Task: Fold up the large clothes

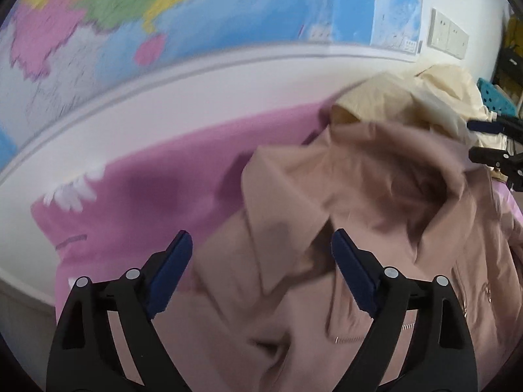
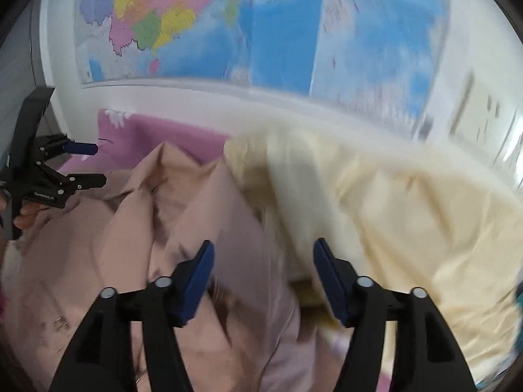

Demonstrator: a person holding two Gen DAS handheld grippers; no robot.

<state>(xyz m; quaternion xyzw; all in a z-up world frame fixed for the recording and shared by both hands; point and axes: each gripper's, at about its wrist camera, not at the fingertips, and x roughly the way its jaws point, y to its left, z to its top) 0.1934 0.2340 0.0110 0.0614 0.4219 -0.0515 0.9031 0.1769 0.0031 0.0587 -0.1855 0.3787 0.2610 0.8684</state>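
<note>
Both fisheye views are bright with soft, even daylight and no hard glare. Straight lines bow strongly, and the corners fall off into black. Motion blur smears the colourful wall map [image 2: 228, 23] and the pale cream garment [image 2: 392, 202], worst at the right view's right edge. Faint shadows sit in the folds of the dusty-pink coat [image 1: 359, 189].

Both grippers tilted downward, jaws apart

The left gripper [image 1: 261, 245] and the right gripper [image 2: 263, 254] each stand spread with nothing pinched between their blue pads; a hand [image 2: 27, 210] grips the left one's handle.
</note>
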